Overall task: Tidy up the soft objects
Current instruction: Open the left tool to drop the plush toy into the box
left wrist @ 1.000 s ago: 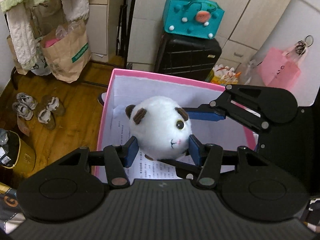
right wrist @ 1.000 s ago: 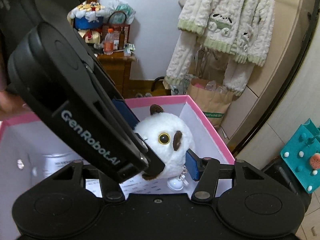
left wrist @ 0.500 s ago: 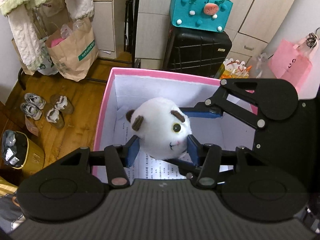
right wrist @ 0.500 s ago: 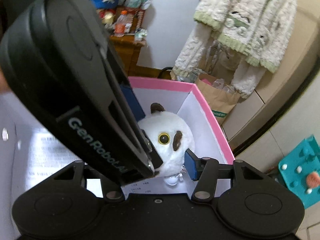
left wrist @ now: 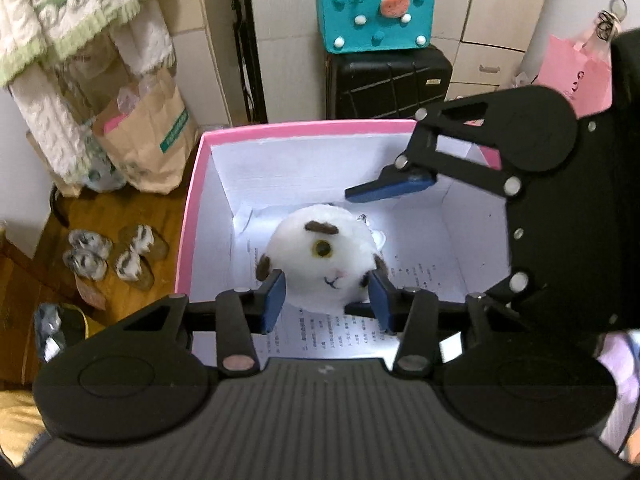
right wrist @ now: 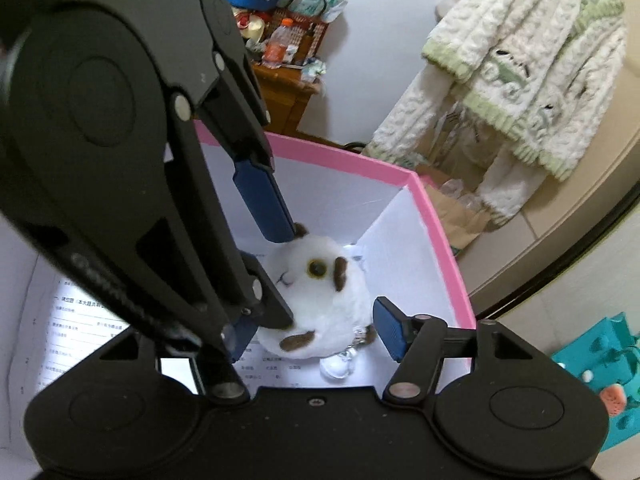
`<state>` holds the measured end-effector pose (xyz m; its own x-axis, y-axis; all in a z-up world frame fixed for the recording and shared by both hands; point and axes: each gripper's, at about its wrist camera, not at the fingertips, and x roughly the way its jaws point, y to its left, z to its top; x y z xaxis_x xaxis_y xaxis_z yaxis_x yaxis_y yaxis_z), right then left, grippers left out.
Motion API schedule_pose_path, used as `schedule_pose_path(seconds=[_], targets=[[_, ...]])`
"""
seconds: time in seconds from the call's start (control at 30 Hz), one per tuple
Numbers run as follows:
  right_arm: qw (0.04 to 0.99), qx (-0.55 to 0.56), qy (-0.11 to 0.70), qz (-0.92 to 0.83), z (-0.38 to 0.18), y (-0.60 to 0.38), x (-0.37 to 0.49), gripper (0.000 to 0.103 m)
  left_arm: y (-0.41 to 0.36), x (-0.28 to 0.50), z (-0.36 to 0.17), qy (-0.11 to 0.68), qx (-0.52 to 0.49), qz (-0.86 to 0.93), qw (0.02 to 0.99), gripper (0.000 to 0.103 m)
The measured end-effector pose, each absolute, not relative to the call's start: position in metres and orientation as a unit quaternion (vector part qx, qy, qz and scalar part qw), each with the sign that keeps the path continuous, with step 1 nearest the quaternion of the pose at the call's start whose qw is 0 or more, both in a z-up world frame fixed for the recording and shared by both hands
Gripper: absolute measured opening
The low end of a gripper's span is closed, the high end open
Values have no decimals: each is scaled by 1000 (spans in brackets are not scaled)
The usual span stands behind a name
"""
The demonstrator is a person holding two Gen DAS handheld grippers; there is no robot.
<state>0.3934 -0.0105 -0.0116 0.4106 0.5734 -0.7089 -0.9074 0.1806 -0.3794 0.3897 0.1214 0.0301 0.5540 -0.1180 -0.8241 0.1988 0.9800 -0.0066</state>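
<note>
A round white plush toy [left wrist: 324, 256] with brown ears and a keychain lies on the printed paper at the bottom of the pink-rimmed white box [left wrist: 192, 216]. My left gripper [left wrist: 326, 300] is open, its blue pads on either side of the toy's lower part. My right gripper [right wrist: 316, 330] is open too, straddling the toy [right wrist: 316, 296] from the other side; its upper finger [left wrist: 392, 188] shows above the toy in the left wrist view. The left gripper's body [right wrist: 120, 160] hides much of the box [right wrist: 440, 232] in the right wrist view.
Beside the box stand a black suitcase [left wrist: 388, 80] with a teal felt bag [left wrist: 376, 12] on top, a brown paper bag [left wrist: 148, 136], slippers [left wrist: 112, 256] on the wood floor and a pink bag [left wrist: 576, 76]. A knitted cardigan [right wrist: 520, 64] hangs near a cluttered wooden cabinet [right wrist: 288, 84].
Both grippers lowered the toy into the box and opened. The toy now rests on the paper, turned a little, no longer squeezed.
</note>
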Motion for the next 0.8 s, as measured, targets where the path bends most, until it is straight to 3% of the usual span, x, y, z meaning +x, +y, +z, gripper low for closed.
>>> schedule_pose_path(seconds=[0.37, 0.5, 0.63, 0.8], targets=[[794, -308, 236, 468, 18, -60, 370, 68, 117, 352, 55, 437, 53, -98, 892, 45], [815, -260, 276, 437, 30, -81, 356, 69, 115, 335, 65, 432, 61, -97, 895, 46], [822, -131, 357, 424, 37, -101, 347, 69, 111, 313, 75, 433, 69, -104, 893, 47], [829, -108, 361, 413, 47, -113, 314, 69, 101, 283, 94, 428, 81, -114, 893, 48]])
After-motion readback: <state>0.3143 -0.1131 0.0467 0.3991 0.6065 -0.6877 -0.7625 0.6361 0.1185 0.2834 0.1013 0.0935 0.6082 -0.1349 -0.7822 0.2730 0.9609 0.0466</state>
